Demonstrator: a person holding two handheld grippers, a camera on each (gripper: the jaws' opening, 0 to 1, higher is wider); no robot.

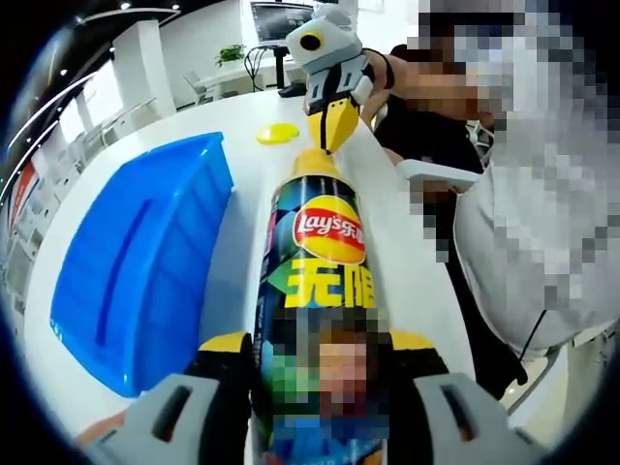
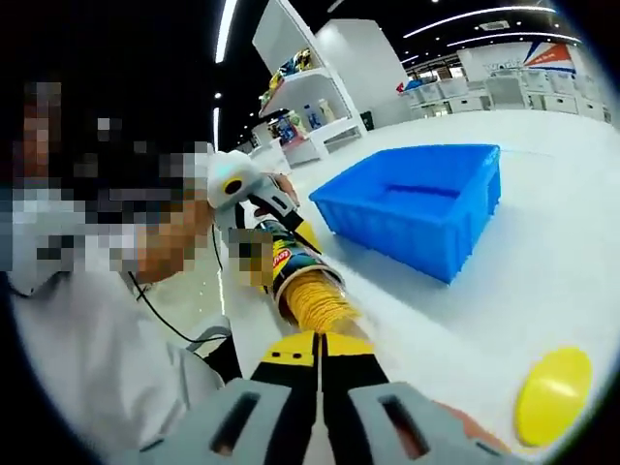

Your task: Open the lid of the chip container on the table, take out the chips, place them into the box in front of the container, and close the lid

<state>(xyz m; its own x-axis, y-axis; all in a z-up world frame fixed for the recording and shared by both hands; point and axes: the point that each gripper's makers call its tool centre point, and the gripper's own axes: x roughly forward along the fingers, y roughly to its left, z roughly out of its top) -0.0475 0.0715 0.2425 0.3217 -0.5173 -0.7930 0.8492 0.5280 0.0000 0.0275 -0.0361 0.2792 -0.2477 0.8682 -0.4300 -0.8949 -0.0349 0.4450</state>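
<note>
left fingers (image 1: 225, 345) clamp chip container (image 1: 315, 252); right gripper (image 2: 320, 351) pinches chips (image 2: 317, 298).

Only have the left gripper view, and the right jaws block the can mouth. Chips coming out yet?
Observer: Yes. In the right gripper view a stack of chips sticks out of the can mouth.
Operator: Right jaws on them?
Observer: The right gripper has its jaws closed together, tips at the stack's near end. I can't tell whether a chip is pinched.
Operator: Can't read the box from here. Anything in it?
Observer: The right gripper view looks into the blue box from above. The part of its floor that shows is bare.
</note>
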